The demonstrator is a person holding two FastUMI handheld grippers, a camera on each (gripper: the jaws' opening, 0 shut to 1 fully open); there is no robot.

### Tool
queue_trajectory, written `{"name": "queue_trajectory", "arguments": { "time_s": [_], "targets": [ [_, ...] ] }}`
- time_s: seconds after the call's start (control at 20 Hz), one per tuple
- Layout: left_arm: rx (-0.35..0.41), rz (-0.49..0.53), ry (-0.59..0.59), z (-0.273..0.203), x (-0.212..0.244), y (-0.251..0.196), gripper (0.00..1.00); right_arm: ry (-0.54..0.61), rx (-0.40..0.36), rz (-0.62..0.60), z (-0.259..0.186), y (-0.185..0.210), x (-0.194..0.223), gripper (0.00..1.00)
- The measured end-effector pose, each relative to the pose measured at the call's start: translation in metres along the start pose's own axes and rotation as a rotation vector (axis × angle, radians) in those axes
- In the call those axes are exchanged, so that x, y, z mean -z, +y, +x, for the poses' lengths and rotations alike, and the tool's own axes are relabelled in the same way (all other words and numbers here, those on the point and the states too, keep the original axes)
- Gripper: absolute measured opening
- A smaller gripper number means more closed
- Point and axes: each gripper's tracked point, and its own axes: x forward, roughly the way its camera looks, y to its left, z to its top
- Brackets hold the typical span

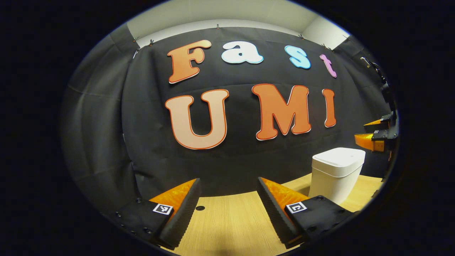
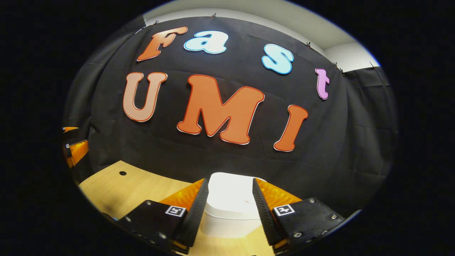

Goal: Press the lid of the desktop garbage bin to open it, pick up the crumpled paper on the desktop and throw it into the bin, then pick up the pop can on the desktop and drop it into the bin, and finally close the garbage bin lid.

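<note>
Bin (image 2: 229,209) upright, lid (image 2: 231,197) closed.

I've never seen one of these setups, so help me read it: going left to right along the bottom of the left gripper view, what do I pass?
Left gripper, open over the wooden desktop → white garbage bin, lid closed → right gripper at the edge.

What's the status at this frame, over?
Left gripper open, holding nothing. Right gripper open above the white plastic desktop bin, lid shut. Nothing between jaws and lid.
</note>
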Motion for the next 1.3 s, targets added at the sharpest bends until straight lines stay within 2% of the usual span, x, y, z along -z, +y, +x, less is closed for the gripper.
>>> {"name": "queue_trajectory", "arguments": {
  "time_s": [0.05, 0.1, 0.15, 0.2, 0.3, 0.45, 0.65, 0.95, 1.3],
  "targets": [
    [-0.017, 0.000, 0.001, -0.001, -0.001, 0.001, 1.00, 0.003, -0.018, 0.006, 0.005, -0.003, -0.002, 0.69],
    [-0.034, -0.002, 0.003, -0.002, -0.001, -0.001, 1.00, 0.006, -0.041, 0.013, 0.010, -0.006, -0.003, 0.52],
    [-0.051, -0.004, 0.011, -0.002, 0.000, -0.002, 1.00, 0.013, -0.061, 0.020, 0.013, -0.008, -0.003, 0.49],
    [-0.066, -0.006, 0.018, -0.004, 0.001, -0.003, 1.00, 0.023, -0.071, 0.026, 0.018, -0.013, -0.002, 0.39],
    [-0.090, -0.005, 0.025, -0.008, 0.001, -0.005, 1.00, 0.042, -0.094, 0.039, 0.027, -0.019, 0.000, 0.26],
    [-0.126, 0.014, 0.034, -0.010, 0.000, -0.007, 1.00, 0.063, -0.119, 0.043, 0.039, -0.028, 0.005, 0.20],
    [-0.174, 0.024, 0.060, -0.016, 0.003, -0.004, 1.00, 0.102, -0.142, 0.043, 0.056, -0.039, 0.014, 0.02],
    [-0.253, 0.033, 0.100, -0.022, 0.011, 0.002, 1.00, 0.240, -0.213, 0.041, 0.071, -0.039, 0.050, 0.01],
    [-0.298, 0.034, 0.131, -0.026, 0.017, 0.004, 1.00, 0.431, -0.289, 0.066, 0.074, -0.034, 0.092, 0.01]
  ]
}}
